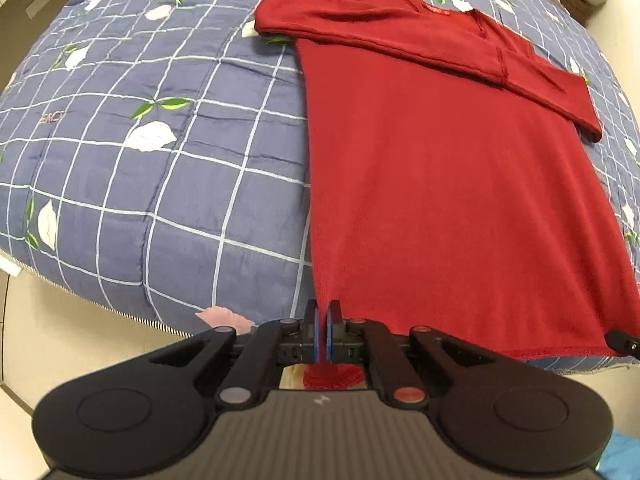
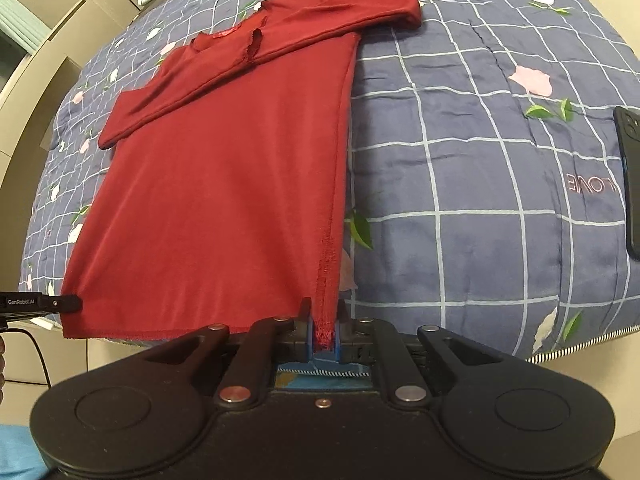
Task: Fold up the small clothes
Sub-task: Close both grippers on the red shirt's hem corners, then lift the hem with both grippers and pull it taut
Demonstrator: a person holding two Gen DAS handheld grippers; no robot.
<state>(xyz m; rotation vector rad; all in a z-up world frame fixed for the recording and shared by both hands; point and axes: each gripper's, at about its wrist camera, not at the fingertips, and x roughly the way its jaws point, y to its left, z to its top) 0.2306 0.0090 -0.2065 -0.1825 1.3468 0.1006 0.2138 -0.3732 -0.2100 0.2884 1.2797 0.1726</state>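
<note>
A dark red long-sleeved knit top lies flat on a blue quilt with a white grid and flower print, its long axis running from the hem at the lower edge of both frames up to the collar at the top, both sleeves folded across the chest. The left gripper is clamped on one hem corner, the right gripper on the other. A dark phone rests at the right edge of the right wrist view
</note>
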